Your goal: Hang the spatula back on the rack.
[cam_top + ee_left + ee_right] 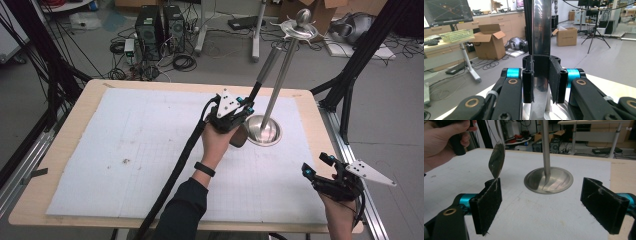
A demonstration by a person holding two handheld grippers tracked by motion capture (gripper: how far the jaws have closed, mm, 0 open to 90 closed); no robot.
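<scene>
White mat: left gripper jaws clamp a spoon; right gripper jaws spread wide, empty.

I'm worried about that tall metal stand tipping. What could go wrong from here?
The left gripper holds a long-handled spoon upright right beside the stand. Swinging it could knock the thin pole and topple the stand off its round base. The right gripper sits open near the table edge, too far to steady anything.
</scene>
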